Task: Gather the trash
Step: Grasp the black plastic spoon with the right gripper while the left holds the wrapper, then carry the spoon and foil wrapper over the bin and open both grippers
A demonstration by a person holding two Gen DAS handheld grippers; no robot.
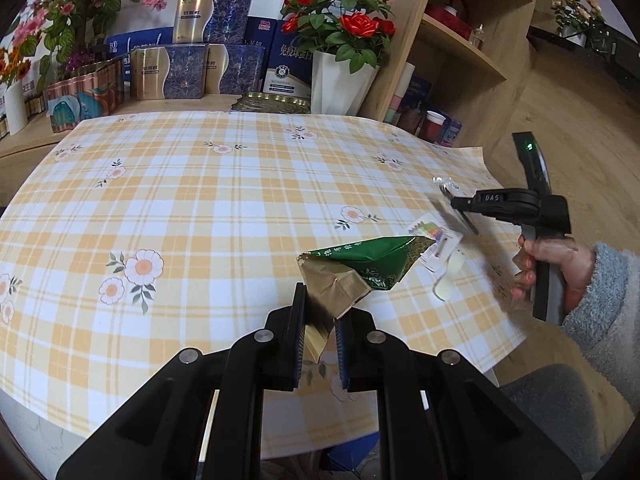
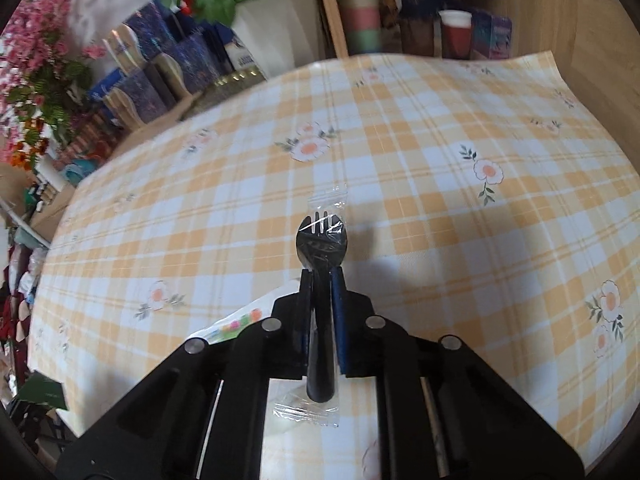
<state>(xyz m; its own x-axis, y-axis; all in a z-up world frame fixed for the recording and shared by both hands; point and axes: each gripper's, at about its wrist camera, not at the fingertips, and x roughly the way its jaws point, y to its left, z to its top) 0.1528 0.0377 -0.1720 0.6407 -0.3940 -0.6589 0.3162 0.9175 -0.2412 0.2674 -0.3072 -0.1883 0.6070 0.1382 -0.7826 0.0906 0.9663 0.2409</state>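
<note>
Now left tongs (image 1: pixel 320 320) clamped on green packet (image 1: pixel 360 266), right tongs (image 2: pixel 322 280) on wrapped spork (image 2: pixel 321 240).

Trash items on the checked tablecloth, two lifted.
Green and gold paper packet (image 1: pixel 360 272), torn open, crumpled, raised off the cloth, gold end pinched. Black plastic spork in clear wrapper (image 2: pixel 321 240), head forward, handle clamped, above the cloth. Small colourful-print wrapper (image 1: pixel 434 238) and pale clear pouch (image 1: pixel 450 276) lie flat near the right edge.
</note>
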